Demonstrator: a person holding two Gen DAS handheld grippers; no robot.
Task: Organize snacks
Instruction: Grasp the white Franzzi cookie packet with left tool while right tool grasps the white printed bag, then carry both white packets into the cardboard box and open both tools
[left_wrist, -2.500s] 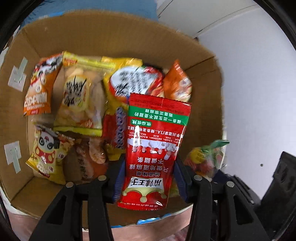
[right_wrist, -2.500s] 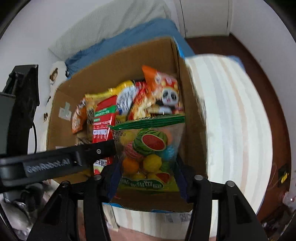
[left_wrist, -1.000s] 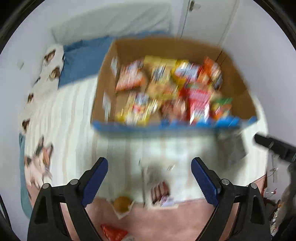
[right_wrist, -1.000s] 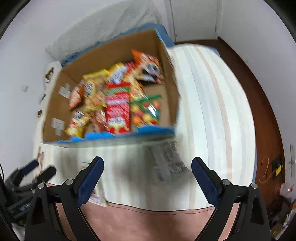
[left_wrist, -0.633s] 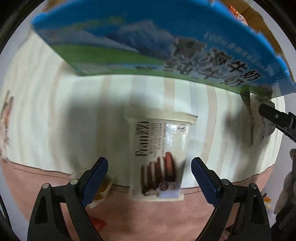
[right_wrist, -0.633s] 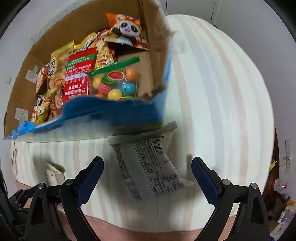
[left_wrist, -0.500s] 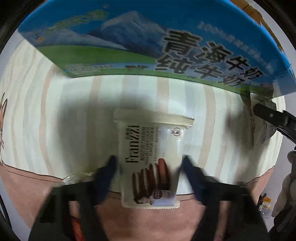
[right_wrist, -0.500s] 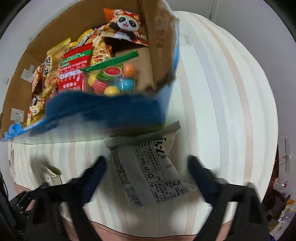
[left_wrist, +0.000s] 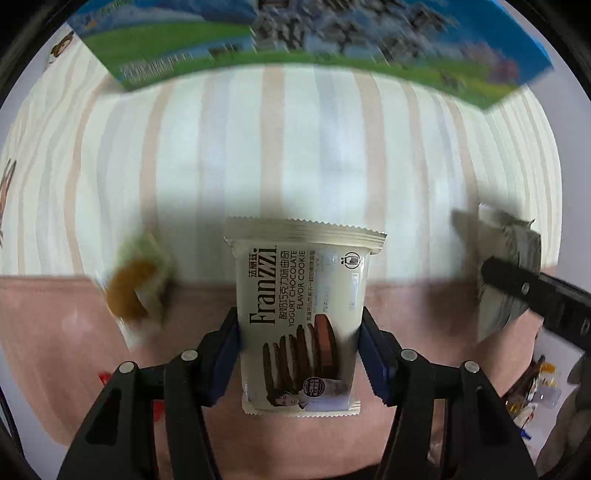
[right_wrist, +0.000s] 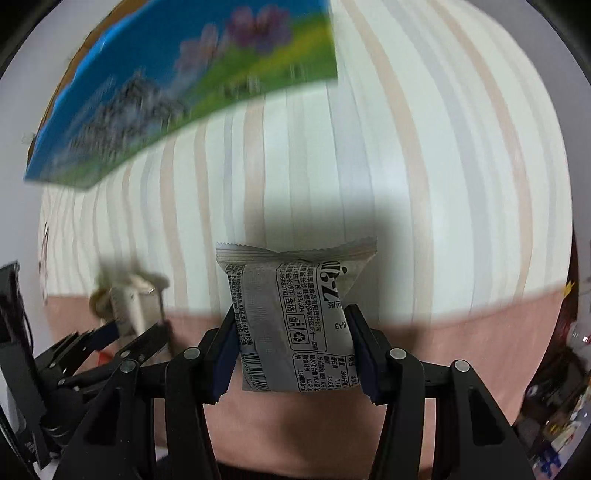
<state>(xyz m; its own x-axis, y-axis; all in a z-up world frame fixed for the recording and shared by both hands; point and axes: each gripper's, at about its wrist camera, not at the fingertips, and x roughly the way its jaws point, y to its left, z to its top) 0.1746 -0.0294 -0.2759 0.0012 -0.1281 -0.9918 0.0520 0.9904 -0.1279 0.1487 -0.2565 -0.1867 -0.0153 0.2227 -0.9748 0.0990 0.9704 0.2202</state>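
Left gripper (left_wrist: 299, 343) just closed, pads clamped on cream Franzzi cookie pack (left_wrist: 301, 314), pack lying on striped bed cover (left_wrist: 295, 147) near pink edge. Blurry orange snack (left_wrist: 135, 288) sat left of it. Right gripper (right_wrist: 291, 343) also just closed, squeezing grey snack pack (right_wrist: 291, 317), same bed. Blue-green box (right_wrist: 184, 85) behind both.

Striped cream bedcover (left_wrist: 295, 147) over pink sheet (left_wrist: 74, 350); white wall at edges; cluttered floor at right.
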